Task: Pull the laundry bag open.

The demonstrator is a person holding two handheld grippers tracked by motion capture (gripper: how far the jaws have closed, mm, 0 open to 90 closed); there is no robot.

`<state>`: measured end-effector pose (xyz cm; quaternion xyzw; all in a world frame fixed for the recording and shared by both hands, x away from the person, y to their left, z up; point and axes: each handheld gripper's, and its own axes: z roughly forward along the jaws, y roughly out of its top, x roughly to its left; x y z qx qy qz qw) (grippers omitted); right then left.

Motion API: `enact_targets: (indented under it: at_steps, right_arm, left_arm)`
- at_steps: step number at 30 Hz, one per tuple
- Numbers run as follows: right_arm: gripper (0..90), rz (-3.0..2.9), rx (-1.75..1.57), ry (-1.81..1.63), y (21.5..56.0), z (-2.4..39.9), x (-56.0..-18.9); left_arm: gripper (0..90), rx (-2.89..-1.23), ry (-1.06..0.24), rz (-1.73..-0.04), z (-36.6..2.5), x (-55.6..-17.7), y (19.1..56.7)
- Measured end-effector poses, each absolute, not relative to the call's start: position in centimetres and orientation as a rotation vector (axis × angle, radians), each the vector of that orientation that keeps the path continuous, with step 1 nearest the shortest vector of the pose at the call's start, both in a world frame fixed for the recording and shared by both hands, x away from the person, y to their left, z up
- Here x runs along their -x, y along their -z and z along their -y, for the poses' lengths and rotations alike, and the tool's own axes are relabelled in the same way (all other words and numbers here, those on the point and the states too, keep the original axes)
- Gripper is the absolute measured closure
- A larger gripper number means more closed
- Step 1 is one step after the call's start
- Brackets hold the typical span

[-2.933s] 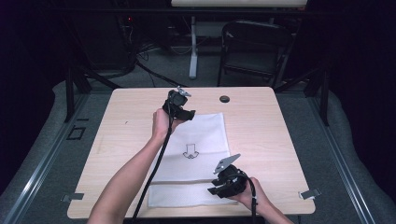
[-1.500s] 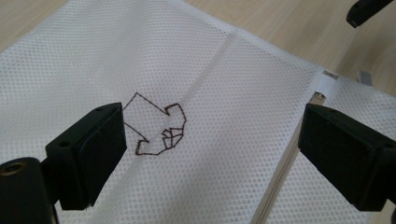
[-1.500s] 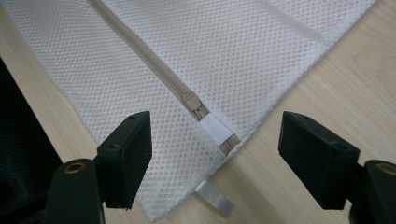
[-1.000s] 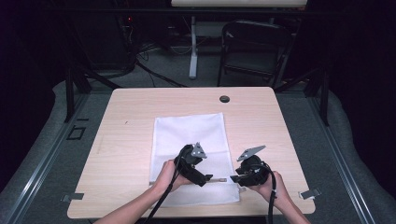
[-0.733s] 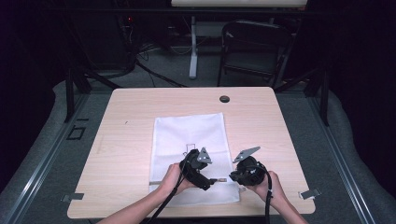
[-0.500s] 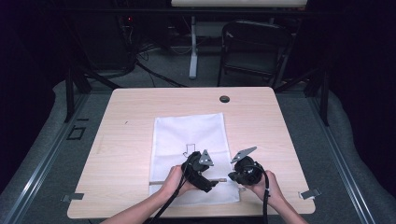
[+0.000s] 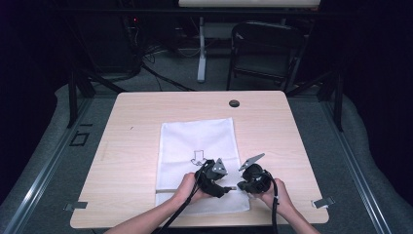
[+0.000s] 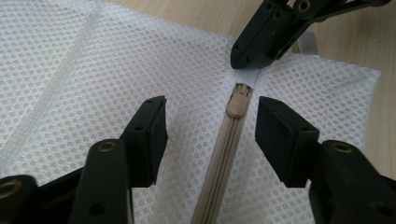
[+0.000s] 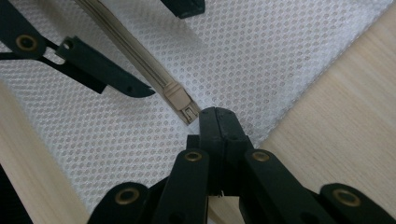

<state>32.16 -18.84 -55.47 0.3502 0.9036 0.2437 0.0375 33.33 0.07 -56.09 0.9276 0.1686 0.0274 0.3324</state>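
A white mesh bag [image 7: 197, 163] is lying flat on the wooden table [image 7: 131, 141], toward the near edge, with its zipper [image 8: 224, 154] running across the end closest to the person. Both hands are working at that end.

The right gripper [image 7: 237, 186] is sitting with its jaws pressed together on the white tab [image 8: 249, 75] at the end of the zipper, just beyond the beige slider [image 8: 238, 100]. In the right gripper view the closed tips [image 9: 217, 122] are meeting right at the slider [image 9: 180, 102], though the tab itself is mostly hidden between them, so how much of it is caught is hard to say.

The left gripper [image 8: 210, 126] is hovering low over the bag with its jaws apart, one on each side of the zipper line and the slider lying between them. They have just been closing in, but the pads [image 8: 275, 133] are not pressing on the slider; mesh is showing on both sides of it.
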Motion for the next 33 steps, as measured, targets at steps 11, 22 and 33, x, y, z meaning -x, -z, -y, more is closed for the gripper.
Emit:
enact_targets:
  at_steps: [11,22,33]
  right_arm:
    - [90.0,-2.777,-1.068,-0.763,55.7,19.0,-32.2]
    - [90.0,-2.763,-1.103,-0.801,55.8,19.0,-32.1]
    - [90.0,-2.743,-1.137,-0.811,55.9,18.9,-32.0]
  left_arm:
    - [71.9,-2.424,-0.026,-0.353,1.5,-33.3,56.6]
    - [81.5,-2.417,0.002,-0.361,1.5,-33.3,56.8]
    - [82.0,-2.432,0.000,-0.340,1.4,-33.3,56.6]
